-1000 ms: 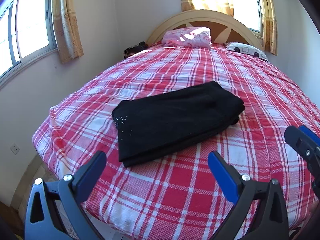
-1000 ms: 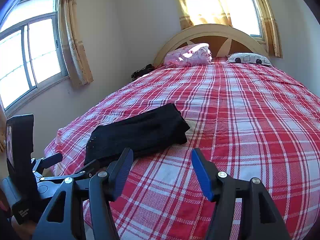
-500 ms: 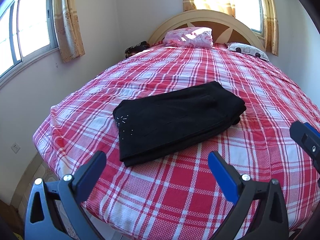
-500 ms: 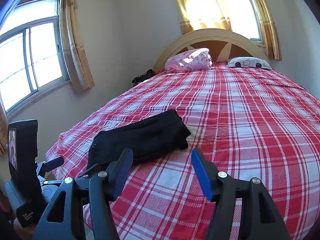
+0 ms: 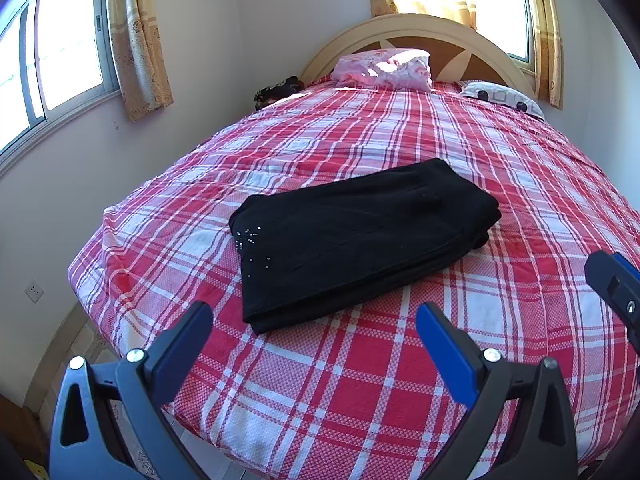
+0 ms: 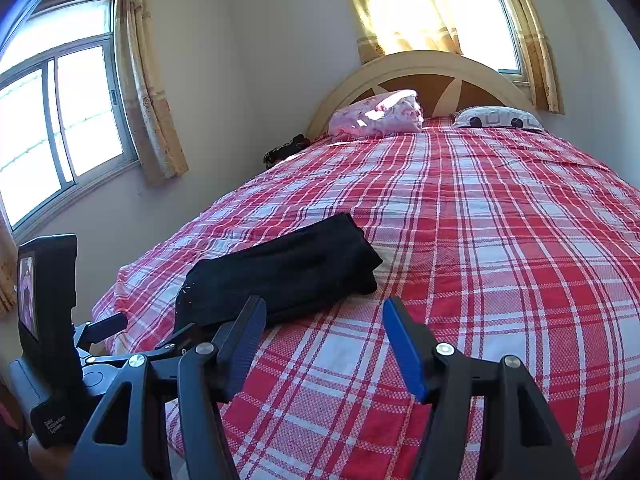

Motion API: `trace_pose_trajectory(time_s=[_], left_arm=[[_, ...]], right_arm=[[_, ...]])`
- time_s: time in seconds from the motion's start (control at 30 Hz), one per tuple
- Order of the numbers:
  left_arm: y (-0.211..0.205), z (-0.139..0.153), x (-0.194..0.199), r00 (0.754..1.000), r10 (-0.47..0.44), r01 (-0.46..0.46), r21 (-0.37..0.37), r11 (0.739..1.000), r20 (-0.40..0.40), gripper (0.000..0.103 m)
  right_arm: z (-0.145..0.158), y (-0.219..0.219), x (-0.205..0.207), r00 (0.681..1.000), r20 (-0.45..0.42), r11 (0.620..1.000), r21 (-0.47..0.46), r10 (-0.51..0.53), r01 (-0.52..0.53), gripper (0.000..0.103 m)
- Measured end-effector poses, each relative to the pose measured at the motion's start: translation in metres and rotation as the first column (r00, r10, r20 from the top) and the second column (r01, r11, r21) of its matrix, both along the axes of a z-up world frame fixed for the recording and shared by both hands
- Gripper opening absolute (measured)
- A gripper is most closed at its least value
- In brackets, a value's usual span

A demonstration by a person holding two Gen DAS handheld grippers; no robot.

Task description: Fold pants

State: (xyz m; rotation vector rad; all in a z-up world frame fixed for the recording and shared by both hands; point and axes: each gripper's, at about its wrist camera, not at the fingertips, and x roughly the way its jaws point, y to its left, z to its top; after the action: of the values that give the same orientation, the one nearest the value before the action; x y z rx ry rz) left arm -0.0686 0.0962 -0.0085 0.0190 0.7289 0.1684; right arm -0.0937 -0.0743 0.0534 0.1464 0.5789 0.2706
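Note:
Black pants (image 5: 352,236) lie folded into a flat rectangle near the foot of the bed, small silver studs showing at their left corner. My left gripper (image 5: 314,320) hangs open just short of the pants' near edge, nothing between its blue pads. In the right wrist view the same pants (image 6: 288,272) lie left of centre, and my right gripper (image 6: 324,312) is open and empty over bare bedspread beside them. The right gripper's fingers (image 5: 612,284) also show at the right edge of the left wrist view. The left gripper's body with its small screen (image 6: 48,320) fills the lower left of the right wrist view.
A red and white checked bedspread (image 5: 460,140) covers the bed. A pink pillow (image 5: 384,68) and a patterned pillow (image 5: 500,98) lie by the arched headboard (image 5: 416,32). A dark bundle (image 5: 280,90) sits at the far left corner. Curtained windows flank the bed; wall and floor lie left.
Both views have tilted slightly upward and drawn back a little from the bed. The pants lie unmoved and both grippers stay open.

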Motion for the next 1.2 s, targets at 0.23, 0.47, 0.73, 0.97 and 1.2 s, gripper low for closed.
trace_pose_trajectory(time_s=[0.23, 0.47, 0.73, 0.97, 1.2], left_arm=[[0.000, 0.000, 0.001, 1.000, 0.001, 0.000, 0.002, 1.000, -0.001, 0.103], [0.003, 0.001, 0.002, 1.000, 0.006, -0.006, 0.010, 1.000, 0.005, 0.103], [0.006, 0.007, 0.002, 1.000, 0.031, -0.031, 0.011, 0.999, 0.000, 0.103], [0.004, 0.010, 0.002, 1.000, 0.022, -0.022, 0.019, 1.000, 0.017, 0.103], [0.000, 0.012, 0.004, 1.000, 0.010, -0.010, 0.021, 1.000, 0.021, 0.103]], right_arm=[[-0.001, -0.001, 0.001, 1.000, -0.003, 1.000, 0.007, -0.001, 0.001, 0.063], [-0.002, -0.001, 0.001, 1.000, -0.005, 1.000, 0.007, -0.001, 0.001, 0.063], [-0.001, -0.001, 0.000, 1.000, 0.002, 1.000, 0.008, -0.002, 0.002, 0.063], [0.000, -0.001, 0.000, 1.000, 0.003, 1.000, 0.006, -0.002, 0.002, 0.063], [-0.001, -0.001, 0.001, 1.000, -0.003, 1.000, 0.009, -0.009, 0.009, 0.063]])
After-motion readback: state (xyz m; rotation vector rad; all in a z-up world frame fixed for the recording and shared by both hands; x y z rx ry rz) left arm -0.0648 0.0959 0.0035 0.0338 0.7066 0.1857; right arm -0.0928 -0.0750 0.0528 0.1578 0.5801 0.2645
